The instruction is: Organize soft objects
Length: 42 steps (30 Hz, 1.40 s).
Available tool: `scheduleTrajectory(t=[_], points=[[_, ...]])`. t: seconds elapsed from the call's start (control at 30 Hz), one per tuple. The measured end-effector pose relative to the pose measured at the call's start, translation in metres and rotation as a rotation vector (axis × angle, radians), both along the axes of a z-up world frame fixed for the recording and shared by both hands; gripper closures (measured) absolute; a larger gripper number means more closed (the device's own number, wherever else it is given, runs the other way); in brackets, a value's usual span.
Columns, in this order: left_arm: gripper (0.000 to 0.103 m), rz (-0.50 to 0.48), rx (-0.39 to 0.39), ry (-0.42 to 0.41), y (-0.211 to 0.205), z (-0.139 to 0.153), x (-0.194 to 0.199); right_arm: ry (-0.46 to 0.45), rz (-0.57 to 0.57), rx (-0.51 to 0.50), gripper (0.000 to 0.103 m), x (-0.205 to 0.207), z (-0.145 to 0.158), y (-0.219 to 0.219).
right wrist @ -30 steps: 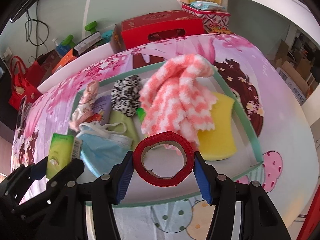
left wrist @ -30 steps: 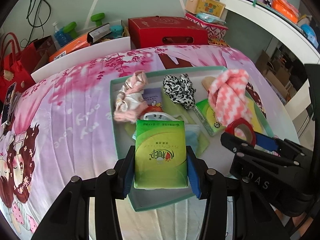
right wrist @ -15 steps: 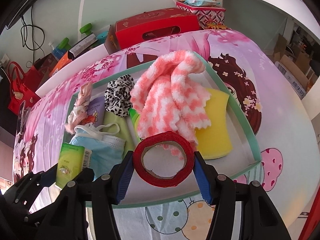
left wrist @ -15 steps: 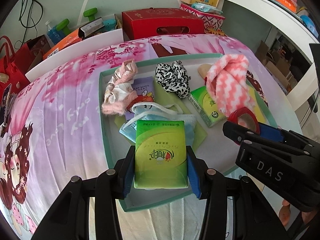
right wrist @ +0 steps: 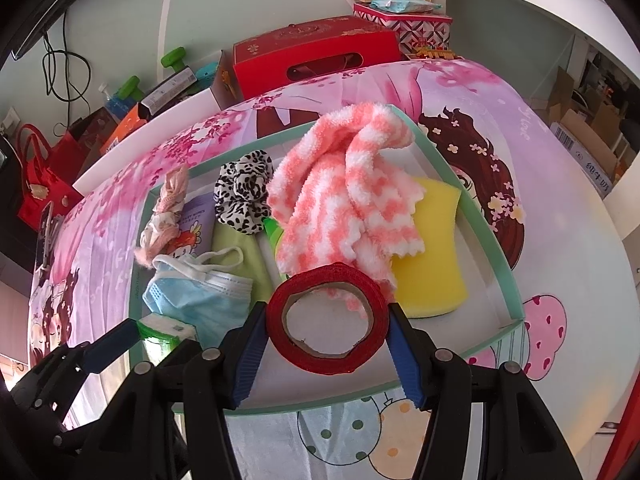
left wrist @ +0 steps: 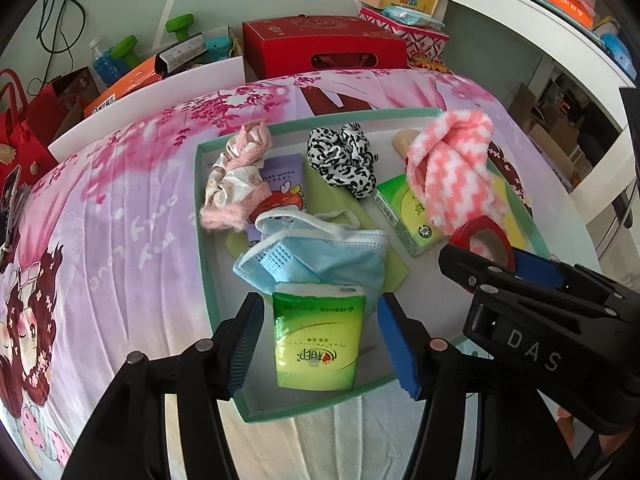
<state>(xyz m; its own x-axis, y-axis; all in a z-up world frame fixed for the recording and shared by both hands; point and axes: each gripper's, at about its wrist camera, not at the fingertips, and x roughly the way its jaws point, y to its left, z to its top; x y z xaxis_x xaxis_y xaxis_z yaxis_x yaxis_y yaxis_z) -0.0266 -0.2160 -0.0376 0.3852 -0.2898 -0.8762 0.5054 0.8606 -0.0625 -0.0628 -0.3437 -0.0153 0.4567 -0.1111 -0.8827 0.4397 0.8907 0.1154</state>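
Left gripper (left wrist: 320, 344): black frame, blue ribbed pads, silver screws. Right gripper (right wrist: 327, 344): same, white "DAS" lettering.

Your left wrist camera looked steeply down along its fingers (left wrist: 244, 344) at the near left corner of the tray (left wrist: 202, 216), close above it, with the bed (left wrist: 120, 208) stretching away to the wall. Your right wrist camera looked down the same way from just beside it, nearer the tray's right half (right wrist: 486, 236). Both views shared the whole tray, the red box (left wrist: 320, 46) behind the bed, and each other's gripper at the frame edge.
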Motion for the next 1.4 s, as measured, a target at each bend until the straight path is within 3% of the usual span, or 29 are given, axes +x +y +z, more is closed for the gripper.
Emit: scheduleTrajectory(t=[0.3, 0.67, 1.1, 1.23, 1.3, 1.37, 1.4], points=[[0.041, 0.024, -0.009, -0.006, 0.006, 0.005, 0.002, -0.014, -0.007, -0.005, 0.032, -0.001, 0.004, -0.001], [0.041, 0.108, -0.044, -0.009, 0.031, 0.016, 0.014, -0.059, -0.021, -0.006, 0.032, -0.004, 0.014, -0.003], [0.041, 0.266, -0.075, 0.011, 0.073, 0.016, 0.035, -0.017, 0.009, -0.027, 0.031, 0.0, 0.008, 0.003], [0.036, 0.334, -0.051, 0.017, 0.088, 0.011, 0.042, 0.004, 0.032, -0.048, 0.015, 0.004, 0.006, 0.01], [0.025, 0.369, -0.038, 0.021, 0.096, 0.008, 0.045, 0.002, 0.048, -0.054, 0.015, 0.005, 0.006, 0.014], [0.021, 0.395, -0.03, 0.012, 0.103, 0.009, 0.047, 0.0, 0.056, -0.066, 0.011, 0.007, 0.006, 0.018], [0.02, 0.403, -0.024, 0.004, 0.105, 0.009, 0.048, 0.002, 0.058, -0.077, 0.002, 0.008, 0.006, 0.021]])
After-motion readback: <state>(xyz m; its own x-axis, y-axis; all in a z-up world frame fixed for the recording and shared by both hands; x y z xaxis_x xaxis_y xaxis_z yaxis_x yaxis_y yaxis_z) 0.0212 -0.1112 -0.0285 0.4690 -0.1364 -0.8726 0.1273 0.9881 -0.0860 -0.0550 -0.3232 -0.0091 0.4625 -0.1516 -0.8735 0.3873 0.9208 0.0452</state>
